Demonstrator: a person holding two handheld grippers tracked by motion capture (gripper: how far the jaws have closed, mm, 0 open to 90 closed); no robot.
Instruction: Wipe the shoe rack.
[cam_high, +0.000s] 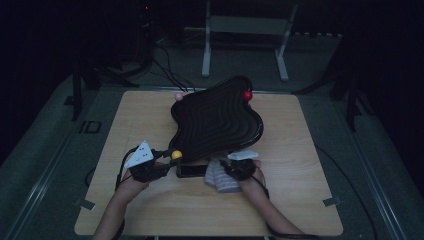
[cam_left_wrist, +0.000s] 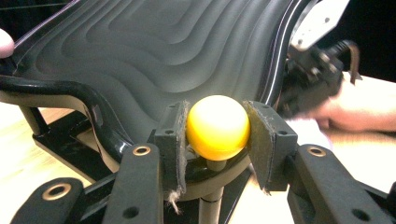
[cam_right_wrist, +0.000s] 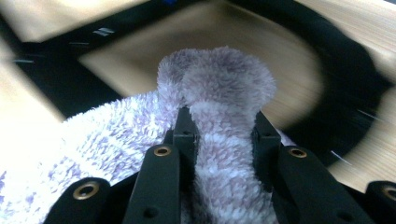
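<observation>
- A yellow ball knob (cam_left_wrist: 217, 127) is clamped between the pads of the left gripper (cam_left_wrist: 217, 133); in the left gripper view both pads press against its sides, and a thin stem runs down from beneath it.
- In the high view the same yellow ball knob (cam_high: 176, 154) is seen at the near-left corner of a black wavy tray (cam_high: 217, 120), with the left gripper (cam_high: 167, 161) held level beside it.
- A fluffy pale-lilac cloth (cam_right_wrist: 219, 121) is pinched between the jaws of the right gripper (cam_right_wrist: 224, 130); a bunched fold rises above the pads and the rest spreads to the lower left.
- In the high view the cloth (cam_high: 220, 177) lies on the table (cam_high: 300, 200) just in front of the tray's near edge, under the right gripper (cam_high: 235, 167).
- The tray's ridged black surface is tilted, raised on a dark base (cam_high: 192, 171) that stands between the two grippers.
- A red ball knob (cam_high: 247, 95) sits at the tray's far right corner and a pink ball knob (cam_high: 178, 96) at its far left.
- The right gripper view is blurred around the cloth.
- The room beyond the table is dark; a pale metal frame (cam_high: 245, 30) stands on the floor behind.
</observation>
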